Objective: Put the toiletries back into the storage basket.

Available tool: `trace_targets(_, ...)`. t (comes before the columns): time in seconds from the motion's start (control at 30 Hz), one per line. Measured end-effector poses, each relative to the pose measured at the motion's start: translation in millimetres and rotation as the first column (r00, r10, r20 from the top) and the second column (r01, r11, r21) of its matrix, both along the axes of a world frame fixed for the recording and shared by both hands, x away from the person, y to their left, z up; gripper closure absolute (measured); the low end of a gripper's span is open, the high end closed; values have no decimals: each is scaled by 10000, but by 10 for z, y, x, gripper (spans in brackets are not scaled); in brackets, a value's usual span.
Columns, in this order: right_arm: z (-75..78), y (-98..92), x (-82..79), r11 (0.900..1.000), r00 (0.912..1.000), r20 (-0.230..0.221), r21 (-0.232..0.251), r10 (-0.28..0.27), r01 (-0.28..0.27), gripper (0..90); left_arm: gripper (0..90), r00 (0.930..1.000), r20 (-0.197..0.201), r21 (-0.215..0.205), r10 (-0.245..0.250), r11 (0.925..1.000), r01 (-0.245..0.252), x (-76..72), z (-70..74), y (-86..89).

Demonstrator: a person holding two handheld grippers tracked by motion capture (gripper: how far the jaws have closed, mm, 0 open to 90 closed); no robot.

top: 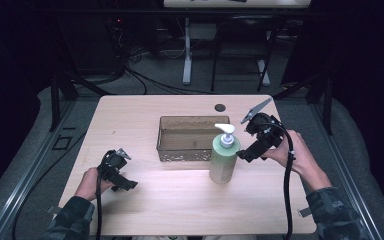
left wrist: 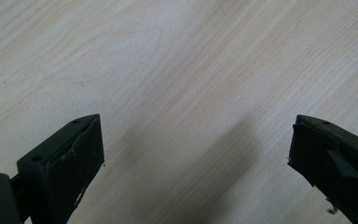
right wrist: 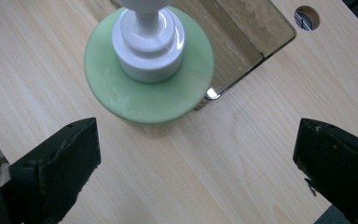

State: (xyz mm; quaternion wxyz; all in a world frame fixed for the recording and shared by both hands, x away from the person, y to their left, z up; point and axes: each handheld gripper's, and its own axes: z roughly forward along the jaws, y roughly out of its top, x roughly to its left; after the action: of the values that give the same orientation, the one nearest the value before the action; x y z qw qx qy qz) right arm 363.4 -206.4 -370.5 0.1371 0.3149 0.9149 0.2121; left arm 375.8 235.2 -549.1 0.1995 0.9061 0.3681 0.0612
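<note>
Jaws spread wide on the right gripper (right wrist: 196,163), hovering above and beside the green pump bottle (top: 224,159) at centre frame, touching nothing, apparently lining up a grasp. Bottle upright on the table (top: 180,205), just in front of the brown tray (top: 187,137). Jaws likewise wide on the left gripper (top: 117,172), lower left, idle over bare wood.

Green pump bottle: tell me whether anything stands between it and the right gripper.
Nothing visible does. The right gripper has its jaws wide apart just short of the green pump bottle, with bare table between them. The brown tray sits behind the bottle, out of the gripper's path.
</note>
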Motion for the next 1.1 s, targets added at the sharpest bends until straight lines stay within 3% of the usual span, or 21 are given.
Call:
trace_targets(0.53, 307, 218, 116, 9950, 9963, -365, -598, 775, -796, 15, 32, 10000, -54, -20, 34, 10000, -34, -9, -4, 12)
trace_targets(0.8, 394, 389, 206, 9869, 9868, -965, -832, 1300, -1382, 2, 34, 10000, -42, -34, 13, 10000, -13, -10, -1, 9)
trace_targets(0.97, 413, 478, 272, 9813, 9835, -1088, -1114, 1447, -1567, 130, 35, 10000, -18, -24, 28, 10000, -28, -13, 1, 12)
trace_targets(1.1, 417, 530, 324, 9727, 9760, -1255, -1279, 1780, -1938, 212, 37, 10000, -53, -15, 2, 10000, -2, -11, -2, 10)
